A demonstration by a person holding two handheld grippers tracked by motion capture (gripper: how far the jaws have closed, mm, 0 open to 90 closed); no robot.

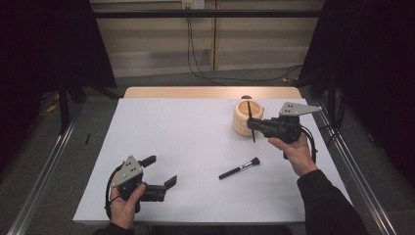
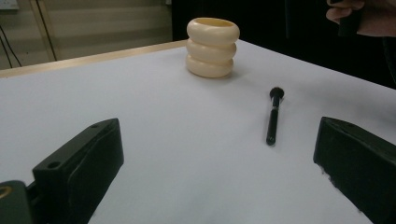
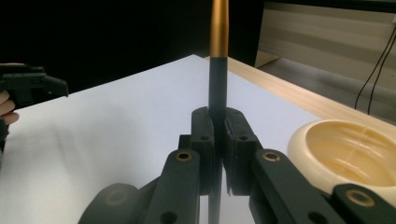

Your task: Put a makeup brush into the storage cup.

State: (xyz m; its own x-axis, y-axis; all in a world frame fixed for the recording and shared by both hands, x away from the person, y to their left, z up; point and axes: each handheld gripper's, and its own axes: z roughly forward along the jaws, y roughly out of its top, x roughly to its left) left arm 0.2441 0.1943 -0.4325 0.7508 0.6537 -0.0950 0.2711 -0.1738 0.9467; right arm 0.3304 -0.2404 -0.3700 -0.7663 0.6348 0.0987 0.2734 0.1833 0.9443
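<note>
In the right gripper view, the brush [image 3: 218,70] clamped between the jaws runs off the top edge at twelve o'clock, so its head is cut off, and its lower end drops out of sight behind the jaws. The cream holder [image 3: 345,154] at four o'clock is cropped by the right edge and partly covered by the gripper's linkage. In the left gripper view, the other hand [image 2: 362,16] at one o'clock is cut by the top and right edges. In the high view, the held brush [image 1: 251,122] is too thin to tell its ends, and it crosses in front of the holder [image 1: 242,117].
</note>
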